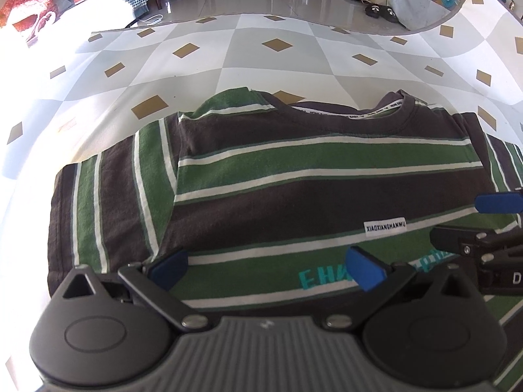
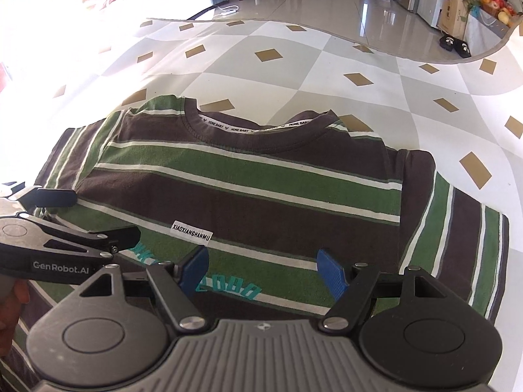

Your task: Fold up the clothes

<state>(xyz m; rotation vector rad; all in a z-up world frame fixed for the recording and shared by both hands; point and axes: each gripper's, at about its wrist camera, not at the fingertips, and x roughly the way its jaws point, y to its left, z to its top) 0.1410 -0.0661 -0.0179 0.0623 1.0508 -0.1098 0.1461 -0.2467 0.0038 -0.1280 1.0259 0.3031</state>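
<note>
While both tools are tilted steeply down over the garment, the left gripper (image 1: 266, 269) is seen with its blue pads (image 1: 364, 271) held wide apart, nothing between them but the cloth lying below. The right gripper (image 2: 263, 272) is likewise held with its jaws apart and nothing clamped; whether either set of pads touches the fabric cannot be told. From the left wrist view the right gripper is seen just to the right, side by side with the left one, and from the right wrist view the left tool enters at the left edge, where "GenRobot.AI" can be read on its dark body. Part of a hand (image 2: 13, 307) is glimpsed at the near left edge of that view.

The striped T-shirt (image 1: 294, 176) is spread flat, front up, on a mat (image 1: 248, 62) patterned with grey and white diamonds and small tan squares, which lies on a glossy tiled floor (image 2: 343, 3). Its neck is turned to the far side, its sleeves lie out to left and right, and its bands are dark brown, green and white. A white label (image 2: 192, 234) on the chest reads "XIAOXIANGHANMU". The tape inside the collar (image 2: 248, 127) carries repeated words that seem to read "HONE BABY". Teal lettering lower on the chest is partly hidden by the grippers and cannot be read whole.
</note>
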